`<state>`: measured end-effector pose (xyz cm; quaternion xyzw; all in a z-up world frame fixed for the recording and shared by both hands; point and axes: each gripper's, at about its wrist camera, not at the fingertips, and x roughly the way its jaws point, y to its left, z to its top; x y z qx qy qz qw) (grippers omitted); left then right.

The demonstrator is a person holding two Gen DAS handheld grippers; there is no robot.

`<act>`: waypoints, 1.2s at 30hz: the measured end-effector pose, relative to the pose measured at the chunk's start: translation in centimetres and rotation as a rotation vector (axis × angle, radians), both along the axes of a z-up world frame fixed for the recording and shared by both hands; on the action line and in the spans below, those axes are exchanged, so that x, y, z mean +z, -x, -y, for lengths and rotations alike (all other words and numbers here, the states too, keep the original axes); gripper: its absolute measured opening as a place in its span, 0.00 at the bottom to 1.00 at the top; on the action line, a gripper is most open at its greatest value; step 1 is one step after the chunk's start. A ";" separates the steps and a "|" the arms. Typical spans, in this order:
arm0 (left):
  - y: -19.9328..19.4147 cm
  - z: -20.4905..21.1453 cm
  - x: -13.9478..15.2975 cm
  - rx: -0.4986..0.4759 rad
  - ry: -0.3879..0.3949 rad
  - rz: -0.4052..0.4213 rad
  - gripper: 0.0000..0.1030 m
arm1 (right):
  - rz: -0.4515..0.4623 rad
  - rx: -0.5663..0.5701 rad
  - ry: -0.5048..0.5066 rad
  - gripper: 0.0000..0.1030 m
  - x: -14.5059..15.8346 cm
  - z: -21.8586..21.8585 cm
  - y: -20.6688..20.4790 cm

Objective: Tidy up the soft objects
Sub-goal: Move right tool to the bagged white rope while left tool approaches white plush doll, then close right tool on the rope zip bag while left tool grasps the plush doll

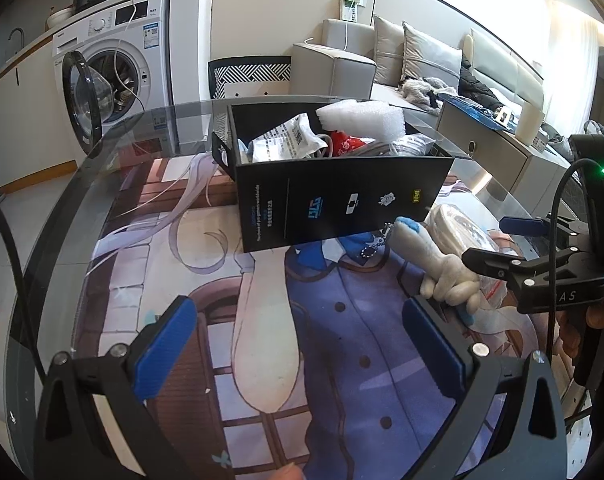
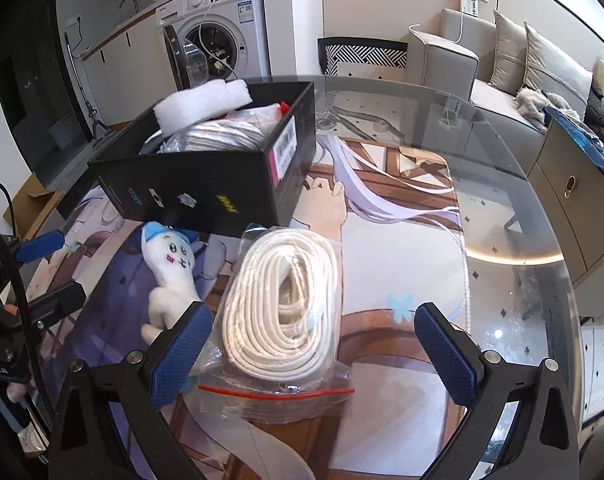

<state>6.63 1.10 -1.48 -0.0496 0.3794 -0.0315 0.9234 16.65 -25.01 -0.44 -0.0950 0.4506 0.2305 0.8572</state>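
Looks like we're mid-pickup: both claws wide and empty, right gripper (image 2: 314,344) straddling the bagged rope (image 2: 285,300) mid-tabletop beside the black box (image 2: 205,196), left gripper (image 1: 297,344) near the plush (image 1: 434,264), so next we close.

The left gripper (image 1: 299,344) is a black frame with two fingers (image 1: 165,344) faced in blue cross-hatched pads; round silver screws sit at each finger's base; the right gripper (image 2: 314,356) is built alike, with black triangular braces; seen from the left wrist, its body carries a black cable, a green light and pale lettering.
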 end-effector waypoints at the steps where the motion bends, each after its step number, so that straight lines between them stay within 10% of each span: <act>1: 0.0 0.0 0.0 -0.001 -0.001 -0.001 1.00 | -0.005 0.003 0.003 1.00 -0.1 0.1 0.0; 16: -0.2 0.2 -0.2 -0.001 -0.001 -0.009 1.00 | 0.014 0.082 0.024 0.58 -0.8 -1.3 0.9; 36: -0.2 1.6 0.1 -0.047 0.031 -0.020 1.00 | 0.055 0.142 -0.078 0.38 0.3 -1.0 4.2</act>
